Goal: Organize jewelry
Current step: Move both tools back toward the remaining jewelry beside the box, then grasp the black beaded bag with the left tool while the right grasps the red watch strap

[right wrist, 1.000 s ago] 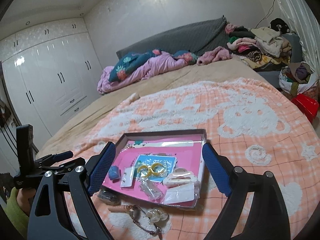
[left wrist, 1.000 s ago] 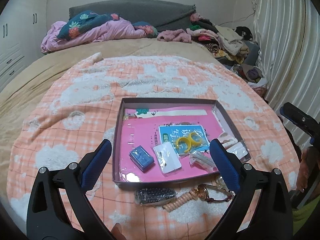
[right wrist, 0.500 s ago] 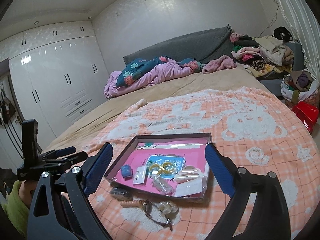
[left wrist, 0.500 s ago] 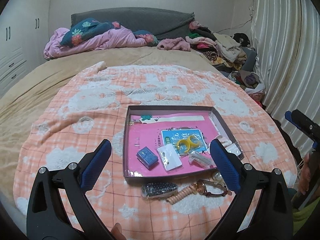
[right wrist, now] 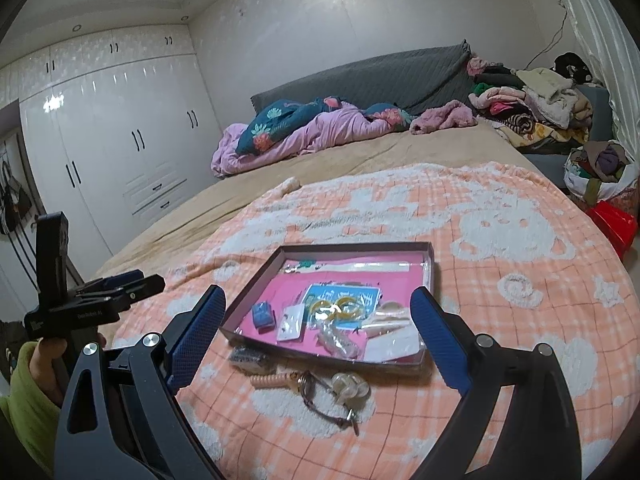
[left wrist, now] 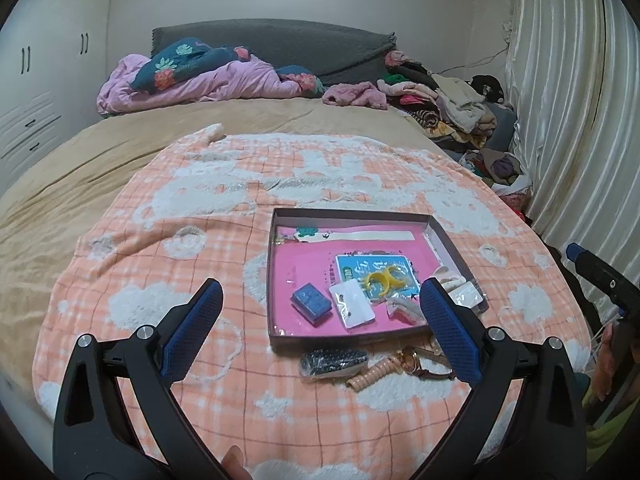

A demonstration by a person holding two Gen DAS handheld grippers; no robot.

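A shallow box with a pink floor [left wrist: 280,280] [right wrist: 256,292] lies on the orange checked blanket. Inside are a small blue box [left wrist: 311,303] [right wrist: 263,315], a white packet [left wrist: 352,308], yellow bangles on a blue card [left wrist: 382,280] [right wrist: 340,306] and clear bags. In front of the box lie a dark beaded piece [left wrist: 334,360] [right wrist: 248,359], a peach coil [left wrist: 370,376] [right wrist: 272,380] and a watch [left wrist: 416,362] [right wrist: 316,390]. My left gripper [left wrist: 320,328] and right gripper [right wrist: 316,328] are both open, empty, held back above the blanket's near edge.
The blanket [left wrist: 240,200] covers the foot of a bed. Bedding [left wrist: 208,76] and a pile of clothes [left wrist: 452,108] lie at the far end. White wardrobes [right wrist: 120,140] stand left. A curtain [left wrist: 568,120] hangs right. A red bin [right wrist: 614,228] stands beside the bed.
Both grippers have drawn back and risen away from the box, which looks smaller and lower in view. The box and the loose pieces have not moved. Both grippers stay open.
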